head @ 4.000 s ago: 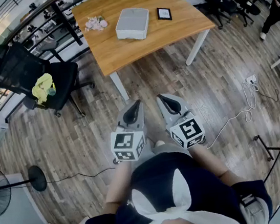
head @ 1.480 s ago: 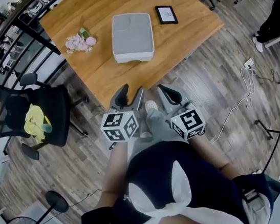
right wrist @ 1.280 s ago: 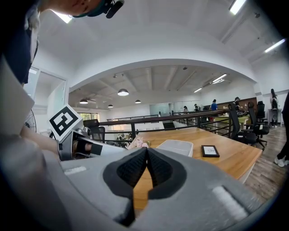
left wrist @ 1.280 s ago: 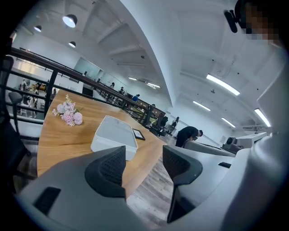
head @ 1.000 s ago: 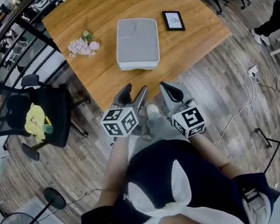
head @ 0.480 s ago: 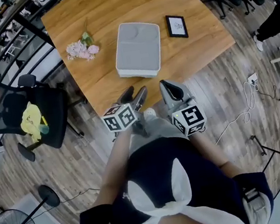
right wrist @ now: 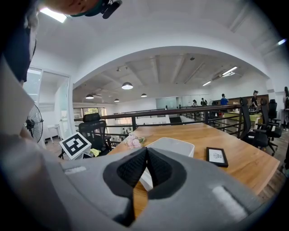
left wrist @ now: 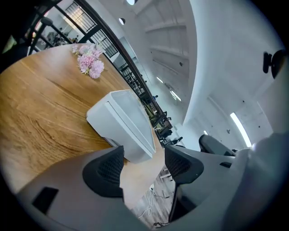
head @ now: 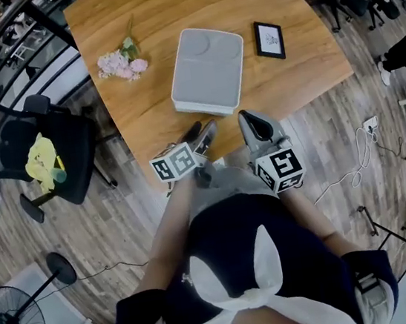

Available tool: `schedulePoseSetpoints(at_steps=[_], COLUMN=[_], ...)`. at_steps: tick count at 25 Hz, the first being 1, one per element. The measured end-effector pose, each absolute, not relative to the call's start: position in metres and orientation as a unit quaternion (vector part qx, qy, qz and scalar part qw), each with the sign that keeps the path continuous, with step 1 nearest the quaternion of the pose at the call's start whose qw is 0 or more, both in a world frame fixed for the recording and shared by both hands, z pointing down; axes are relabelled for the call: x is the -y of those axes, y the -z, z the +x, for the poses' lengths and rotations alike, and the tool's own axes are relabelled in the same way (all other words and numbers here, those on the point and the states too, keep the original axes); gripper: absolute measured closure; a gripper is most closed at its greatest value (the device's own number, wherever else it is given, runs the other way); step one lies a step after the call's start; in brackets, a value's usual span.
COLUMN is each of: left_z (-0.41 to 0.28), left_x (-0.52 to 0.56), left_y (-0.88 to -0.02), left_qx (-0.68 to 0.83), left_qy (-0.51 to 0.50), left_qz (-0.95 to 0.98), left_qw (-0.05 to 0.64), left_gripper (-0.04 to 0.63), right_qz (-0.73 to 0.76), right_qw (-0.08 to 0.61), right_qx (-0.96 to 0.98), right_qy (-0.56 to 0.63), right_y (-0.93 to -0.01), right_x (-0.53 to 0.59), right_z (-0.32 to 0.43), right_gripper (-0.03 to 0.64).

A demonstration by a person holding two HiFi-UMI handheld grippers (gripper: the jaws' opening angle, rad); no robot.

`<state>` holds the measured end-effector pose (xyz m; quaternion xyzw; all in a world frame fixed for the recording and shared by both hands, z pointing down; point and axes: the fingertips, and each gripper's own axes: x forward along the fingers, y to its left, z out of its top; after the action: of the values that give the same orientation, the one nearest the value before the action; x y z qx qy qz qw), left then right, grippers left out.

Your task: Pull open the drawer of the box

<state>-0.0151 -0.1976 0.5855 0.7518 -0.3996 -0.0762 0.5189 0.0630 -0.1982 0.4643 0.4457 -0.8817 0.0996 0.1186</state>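
Observation:
A white box with rounded corners lies flat on the wooden table, and its drawer looks closed. My left gripper hovers at the table's near edge, just short of the box, with its jaws open and nothing between them. In the left gripper view the box fills the gap ahead of the left gripper. My right gripper hangs beside it at the same edge. Its pads are pressed together in the right gripper view, with the box beyond.
Pink flowers lie left of the box and a small black picture frame lies to its right. A black office chair with a yellow item stands left of the table. A fan and cables are on the wooden floor.
The person has walked up to the table. Both grippers went from over the floor to the table's near edge, close to the box.

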Motion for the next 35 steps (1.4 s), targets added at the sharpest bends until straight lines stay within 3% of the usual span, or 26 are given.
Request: schedulePoseSetpoints(at_steps=[35], left_z=[-0.007], left_x=[0.243], left_y=[-0.637], left_qx=[0.340], left_qy=[0.123], left_qz=[0.692], left_qw=[0.625], left_gripper=[0.316], right_qz=[0.427], right_qw=[0.136], right_qx=[0.886], right_qy=[-0.119], right_y=[-0.487], right_x=[0.235], right_z=[0.069], right_gripper=[0.618])
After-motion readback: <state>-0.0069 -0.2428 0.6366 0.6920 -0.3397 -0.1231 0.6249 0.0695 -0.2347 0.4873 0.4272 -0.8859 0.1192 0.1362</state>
